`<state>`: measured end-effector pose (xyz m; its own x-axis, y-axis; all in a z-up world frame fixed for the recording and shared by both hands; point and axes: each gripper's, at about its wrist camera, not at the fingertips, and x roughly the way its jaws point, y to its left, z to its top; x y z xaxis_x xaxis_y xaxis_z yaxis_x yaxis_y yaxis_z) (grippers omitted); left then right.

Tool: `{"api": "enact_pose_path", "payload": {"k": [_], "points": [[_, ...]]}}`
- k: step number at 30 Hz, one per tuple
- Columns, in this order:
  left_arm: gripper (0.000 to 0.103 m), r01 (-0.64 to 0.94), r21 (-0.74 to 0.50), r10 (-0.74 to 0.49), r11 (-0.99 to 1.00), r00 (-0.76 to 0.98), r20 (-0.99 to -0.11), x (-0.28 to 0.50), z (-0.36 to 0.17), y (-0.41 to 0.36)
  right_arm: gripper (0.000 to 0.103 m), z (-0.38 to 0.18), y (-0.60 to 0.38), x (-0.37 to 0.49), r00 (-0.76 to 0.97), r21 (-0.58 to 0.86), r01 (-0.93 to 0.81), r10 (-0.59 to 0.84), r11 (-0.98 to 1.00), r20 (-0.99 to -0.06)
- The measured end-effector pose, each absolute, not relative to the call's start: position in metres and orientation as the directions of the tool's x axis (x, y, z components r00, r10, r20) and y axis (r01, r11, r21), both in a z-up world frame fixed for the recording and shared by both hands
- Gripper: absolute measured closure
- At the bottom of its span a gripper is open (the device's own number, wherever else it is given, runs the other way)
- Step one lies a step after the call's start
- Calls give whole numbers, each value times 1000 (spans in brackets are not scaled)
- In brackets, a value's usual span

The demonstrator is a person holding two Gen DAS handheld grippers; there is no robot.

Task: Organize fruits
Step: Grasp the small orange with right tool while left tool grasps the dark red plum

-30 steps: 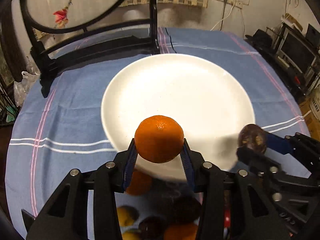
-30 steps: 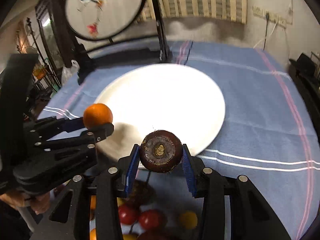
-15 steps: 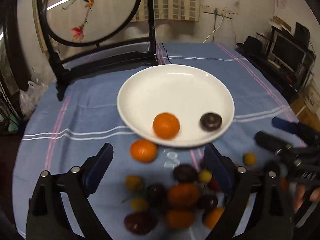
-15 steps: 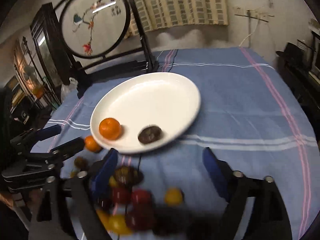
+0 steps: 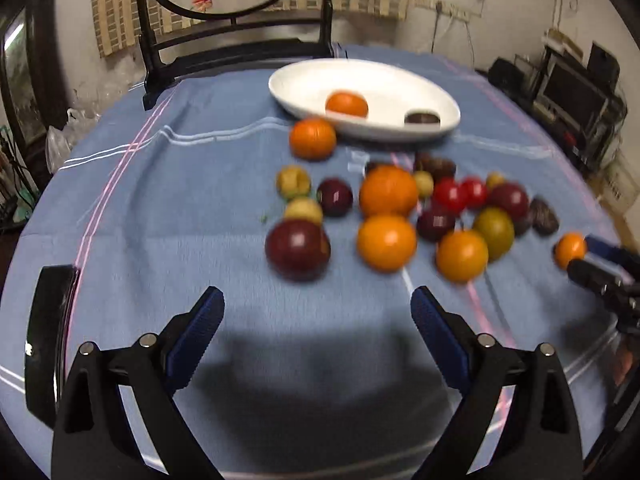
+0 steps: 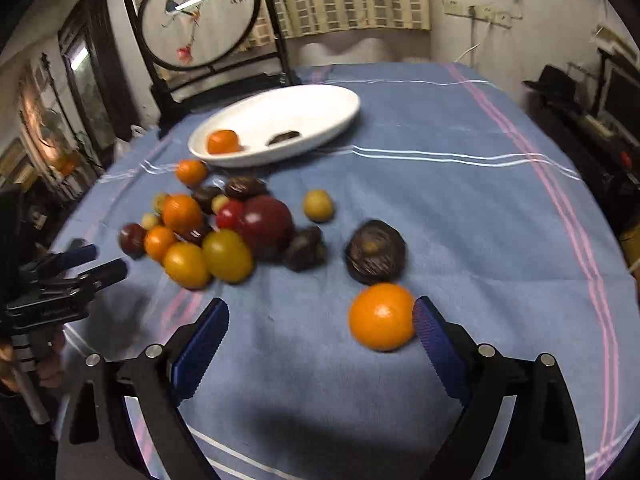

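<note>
Left gripper [image 5: 316, 312] stood wide open at bottom of left view, nothing between pads; a sec earlier clamped on an orange. Same w/ right gripper [image 6: 320, 320]: wide open, empty, though a loose orange [image 6: 381, 316] lay on cloth just beside its right-hand pad; earlier held a dark round fruit. Both pulled back from white plate [image 5: 400, 133], now far off at upper centre. Plate held the dropped orange [image 5: 346, 105] and dark fruit [image 5: 422, 118]. Rest of fruit pile [image 5: 386, 216] unsorted mid-frame on blue tablecloth [image 5: 160, 216]. Judged: first pair delivered, next pick-up likely starting; most of job left.
</note>
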<state>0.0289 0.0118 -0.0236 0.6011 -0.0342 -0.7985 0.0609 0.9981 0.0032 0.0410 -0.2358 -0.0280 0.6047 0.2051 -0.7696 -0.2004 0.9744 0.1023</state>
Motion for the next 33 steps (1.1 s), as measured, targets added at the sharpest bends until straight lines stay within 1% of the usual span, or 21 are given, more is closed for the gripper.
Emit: {"api": "enact_pose_path", "payload": {"k": [2,6,8,10,11,12,13,14,15,19,21,26,27,28,29,30,31,33], "points": [[11,76,6,-39,997,585,-810,24,-28,9,9,-31,-235,40,599,70,-193,174,979,-782],[11,109,-43,-95,993,538,-838,19,-36,10,9,-37,-240,46,597,61,-152,141,986,-790],[11,105,-34,-85,994,537,-839,17,-38,11,10,-39,-246,49,598,62,-126,126,990,-792],[11,94,-21,-68,995,544,-836,17,-37,16,13,-42,-253,53,596,74,-100,119,992,-794],[10,92,-28,-74,995,546,-834,16,-37,17,20,-44,-255,55,591,81,-93,120,992,-798],[8,93,-56,-98,994,545,-833,17,-36,21,32,-46,-257,58,582,93,-86,126,992,-804],[7,94,-78,-117,992,541,-833,18,-37,23,40,-50,-259,60,569,106,-78,131,991,-812],[7,93,-97,-132,991,540,-831,18,-36,26,50,-50,-260,60,576,89,-68,112,994,-810],[7,91,-106,-139,990,543,-828,18,-35,27,63,-49,-258,60,575,92,-81,122,992,-809],[6,85,-92,-124,992,554,-823,22,-32,29,64,-48,-259,57,581,126,-80,149,989,-800],[6,69,-78,-103,995,554,-826,26,-32,32,64,-44,-259,51,594,160,-93,184,983,-783],[7,56,-49,-72,997,550,-832,41,-33,34,64,-36,-248,39,599,196,-160,253,967,-760],[10,56,-35,-60,998,555,-829,46,-32,32,64,-36,-245,38,594,197,-173,262,965,-760],[19,58,-31,-58,998,556,-829,48,-32,31,64,-36,-243,38,591,197,-180,266,964,-761],[24,61,-30,-59,998,552,-831,52,-33,31,64,-36,-239,37,588,197,-191,273,962,-762],[34,61,-37,-65,997,544,-836,57,-34,30,64,-36,-236,36,586,198,-199,278,960,-761],[38,57,-45,-69,997,543,-837,60,-34,31,64,-36,-235,35,584,197,-204,281,959,-762],[40,43,-49,-64,998,549,-834,66,-36,31,64,-36,-230,34,578,199,-219,291,955,-762]]}}
